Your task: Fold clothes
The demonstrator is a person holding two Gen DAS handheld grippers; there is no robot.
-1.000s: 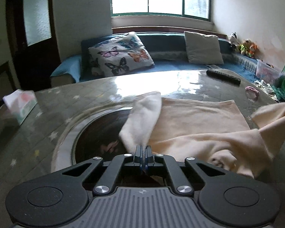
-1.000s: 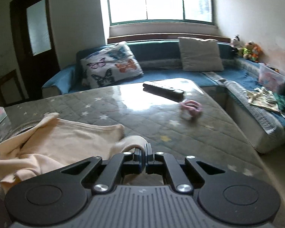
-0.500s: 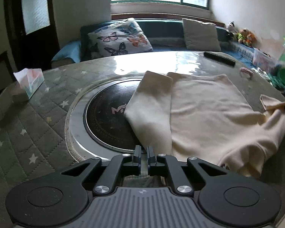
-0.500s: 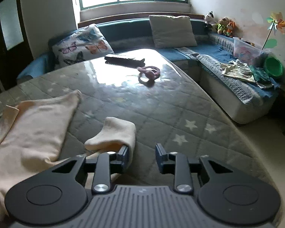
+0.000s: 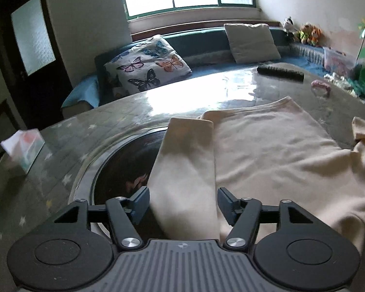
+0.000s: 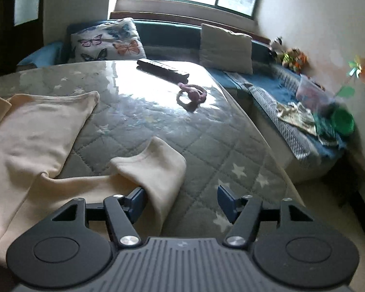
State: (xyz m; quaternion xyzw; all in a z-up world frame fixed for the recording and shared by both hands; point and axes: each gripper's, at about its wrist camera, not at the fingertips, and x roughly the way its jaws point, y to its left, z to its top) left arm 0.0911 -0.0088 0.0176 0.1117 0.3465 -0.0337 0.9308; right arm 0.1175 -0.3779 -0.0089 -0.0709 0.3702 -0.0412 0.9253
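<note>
A cream long-sleeved top [image 5: 267, 150] lies spread on the quilted star-patterned table [image 5: 60, 146]. Its left sleeve [image 5: 187, 170] lies folded along the body, over a round dark glass inset [image 5: 129, 160]. My left gripper [image 5: 183, 204] is open, its jaws standing either side of that sleeve. In the right wrist view the top [image 6: 36, 131] lies at the left and its right sleeve cuff [image 6: 155, 168] lies bunched on the table. My right gripper [image 6: 181, 200] is open, the cuff lying against its left finger [image 6: 137, 200].
A black remote [image 6: 163, 69] and a pink ring-shaped object [image 6: 192, 95] lie on the far side of the table. A tissue box [image 5: 24, 146] stands at the left edge. A sofa with a butterfly cushion [image 5: 146, 65] runs behind; the table's right edge [image 6: 267, 146] drops to the floor.
Both grippers have opened and let go of the sleeves. The left sleeve now lies flat along the body; the right cuff rests on the table. Both grippers have tilted slightly.
</note>
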